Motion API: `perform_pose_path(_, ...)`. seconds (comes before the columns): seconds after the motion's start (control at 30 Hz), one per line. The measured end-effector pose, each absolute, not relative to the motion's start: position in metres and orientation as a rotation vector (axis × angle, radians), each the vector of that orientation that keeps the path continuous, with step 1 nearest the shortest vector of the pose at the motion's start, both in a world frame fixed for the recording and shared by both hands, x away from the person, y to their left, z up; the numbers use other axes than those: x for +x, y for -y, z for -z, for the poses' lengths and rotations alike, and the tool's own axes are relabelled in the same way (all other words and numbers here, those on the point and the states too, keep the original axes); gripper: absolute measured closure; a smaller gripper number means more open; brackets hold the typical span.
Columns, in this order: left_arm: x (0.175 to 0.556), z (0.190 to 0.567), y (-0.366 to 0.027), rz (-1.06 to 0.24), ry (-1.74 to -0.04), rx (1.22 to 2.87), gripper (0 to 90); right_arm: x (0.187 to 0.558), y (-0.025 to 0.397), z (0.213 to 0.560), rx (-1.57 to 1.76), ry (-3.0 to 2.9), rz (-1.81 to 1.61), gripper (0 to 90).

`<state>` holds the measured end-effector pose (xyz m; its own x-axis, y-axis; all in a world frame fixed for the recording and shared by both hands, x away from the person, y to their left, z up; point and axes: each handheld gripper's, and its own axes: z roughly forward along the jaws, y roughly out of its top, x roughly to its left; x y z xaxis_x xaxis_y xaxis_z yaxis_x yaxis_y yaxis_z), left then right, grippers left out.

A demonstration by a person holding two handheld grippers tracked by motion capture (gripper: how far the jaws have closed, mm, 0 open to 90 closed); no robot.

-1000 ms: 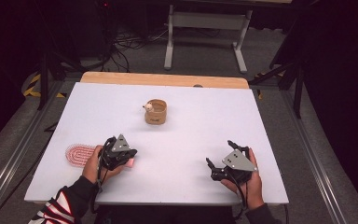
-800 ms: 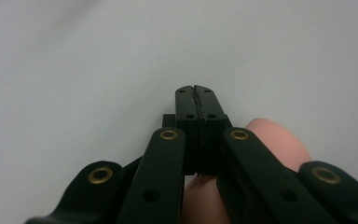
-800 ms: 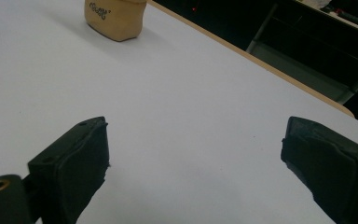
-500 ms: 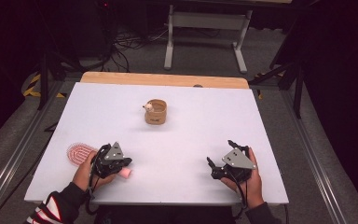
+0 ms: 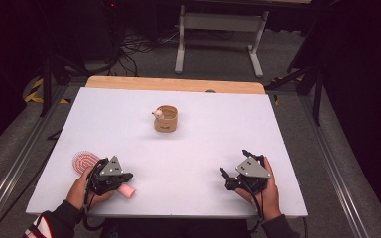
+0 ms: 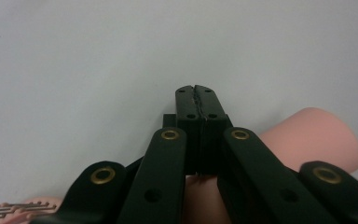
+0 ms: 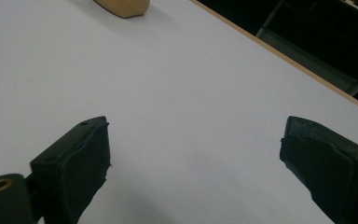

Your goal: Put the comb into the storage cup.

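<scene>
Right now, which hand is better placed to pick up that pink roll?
The left. Its gripper is right beside the pink roll, jaws shut, while the right gripper, jaws open, sits far across the table.

The high view looked forward and down from above the person's side, taking in the whole white table (image 5: 188, 148) and the floor beyond. The left gripper view sat very close to the tabletop, looking along its jaws. The right gripper view looked low across the table toward the tan cup (image 7: 123, 7), which the high view shared (image 5: 165, 119).
</scene>
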<state>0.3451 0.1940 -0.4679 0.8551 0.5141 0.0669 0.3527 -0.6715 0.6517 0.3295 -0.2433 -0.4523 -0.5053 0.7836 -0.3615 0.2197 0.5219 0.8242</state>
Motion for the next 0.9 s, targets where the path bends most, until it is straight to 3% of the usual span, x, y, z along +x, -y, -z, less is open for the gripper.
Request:
perform_pose_path(0.8,0.325,0.467,-0.233,-0.403,-0.71,2.351,86.3,0.329,0.242,0.452,0.861,-1.942,-0.967,11.1)
perform_pose_path(0.9,0.327,0.464,-0.24,-0.376,-0.728,2.282,86.0,0.332,0.241,0.452,0.89,-1.952,-0.977,11.1)
